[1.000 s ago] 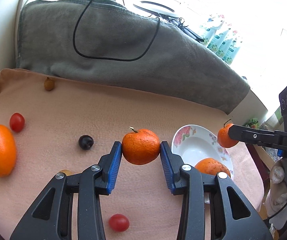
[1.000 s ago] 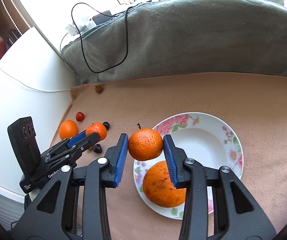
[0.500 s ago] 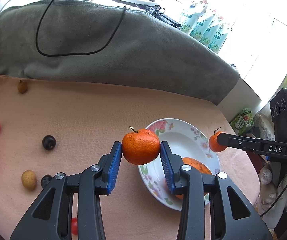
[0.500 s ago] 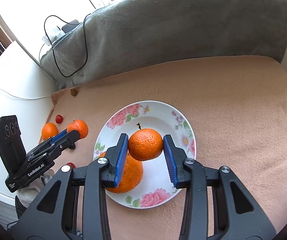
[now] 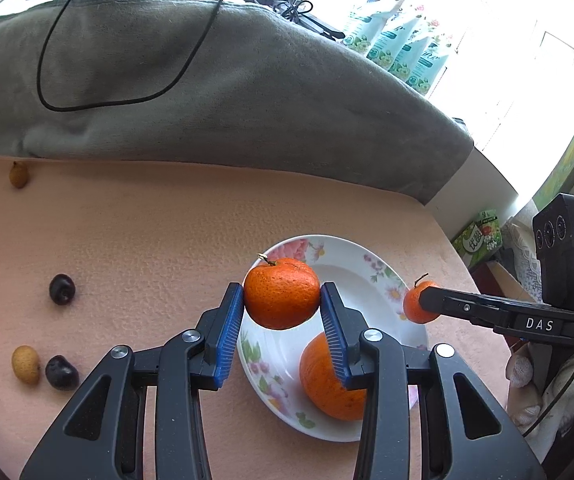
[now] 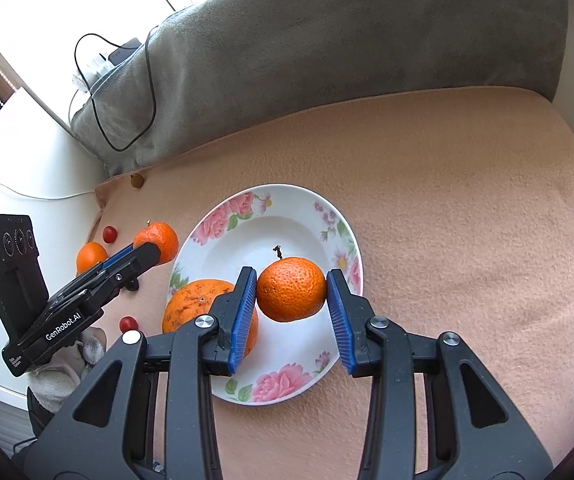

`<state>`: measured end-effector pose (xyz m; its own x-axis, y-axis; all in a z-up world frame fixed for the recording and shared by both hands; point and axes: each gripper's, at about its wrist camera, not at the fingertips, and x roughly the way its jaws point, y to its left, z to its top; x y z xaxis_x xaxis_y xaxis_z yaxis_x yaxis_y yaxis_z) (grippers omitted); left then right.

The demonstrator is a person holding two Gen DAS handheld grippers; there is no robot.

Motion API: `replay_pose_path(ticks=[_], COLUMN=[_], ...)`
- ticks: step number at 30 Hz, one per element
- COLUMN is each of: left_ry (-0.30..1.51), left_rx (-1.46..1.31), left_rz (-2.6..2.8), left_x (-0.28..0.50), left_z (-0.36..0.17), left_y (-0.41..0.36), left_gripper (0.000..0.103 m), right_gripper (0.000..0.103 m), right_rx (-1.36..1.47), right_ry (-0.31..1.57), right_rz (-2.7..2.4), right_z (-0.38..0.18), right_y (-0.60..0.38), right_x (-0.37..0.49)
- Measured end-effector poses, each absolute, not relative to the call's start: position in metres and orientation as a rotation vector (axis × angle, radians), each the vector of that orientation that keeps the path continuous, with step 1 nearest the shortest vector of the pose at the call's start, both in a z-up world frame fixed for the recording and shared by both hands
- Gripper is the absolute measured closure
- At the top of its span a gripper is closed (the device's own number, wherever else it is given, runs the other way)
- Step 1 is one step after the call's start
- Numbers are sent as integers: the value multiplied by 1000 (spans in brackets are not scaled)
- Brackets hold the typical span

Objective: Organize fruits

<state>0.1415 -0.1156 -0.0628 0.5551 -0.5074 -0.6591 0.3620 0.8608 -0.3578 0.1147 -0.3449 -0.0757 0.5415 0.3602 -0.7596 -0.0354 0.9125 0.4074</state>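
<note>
Left wrist view
Left claw (image 5: 282,312): clamped on a tangerine (image 5: 281,293), held above the near-left rim of the plate (image 5: 371,276).
Plate: holds one orange (image 5: 329,384), partly behind the right finger.
Right claw (image 5: 421,302): at the plate's far-right edge, gripping a second tangerine (image 5: 413,303).
Cloth (image 5: 147,232): two dark fruits (image 5: 62,289), a tan one (image 5: 26,364) and another at the back (image 5: 19,175).

Right wrist view
Right claw (image 6: 291,300): closed on its tangerine (image 6: 291,289) over the plate's (image 6: 247,220) middle.
Orange (image 6: 191,304): on the plate, left side.
Left claw (image 6: 155,250): left of the plate, tangerine (image 6: 161,236) pinched in its tips.
Loose fruit: an orange (image 6: 89,255) and two cherry tomatoes (image 6: 109,233) on the cloth.
</note>
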Motion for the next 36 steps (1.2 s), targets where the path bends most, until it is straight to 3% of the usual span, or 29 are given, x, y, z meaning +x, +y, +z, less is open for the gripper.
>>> replay_pose_path(ticks=[16, 17, 19, 21, 23, 27, 30, 36], left_ry=[833, 830, 820, 810, 796, 783, 776, 771], left_rx=[-154, -152, -152, -145, -137, -131, -130, -124], left_rz=[-545, -544, -550, -550, -547, -545, -536, -521], left_x=[138, 137, 136, 135, 134, 132, 131, 128], left_z=[-59, -58, -56, -53, -51, -47, -46, -45], left_y=[-127, -128, -128, -129, -129, -127, -124, -121], left_gripper=[64, 64, 63, 59, 49, 49, 42, 36], right_gripper=[64, 62, 46, 39, 39, 34, 29, 28], right_rx=[325, 328, 329, 323, 320, 321, 324, 302], right_ry=[983, 982, 977, 962, 954, 943, 932, 922], right_rz=[253, 256, 255, 251, 248, 242, 240, 239], right_z=[-78, -78, -77, -74, -72, -69, -68, -64], right_y=[-338, -338, -339, -339, -339, -340, -341, -336], right_x=[115, 115, 115, 113, 112, 111, 109, 106])
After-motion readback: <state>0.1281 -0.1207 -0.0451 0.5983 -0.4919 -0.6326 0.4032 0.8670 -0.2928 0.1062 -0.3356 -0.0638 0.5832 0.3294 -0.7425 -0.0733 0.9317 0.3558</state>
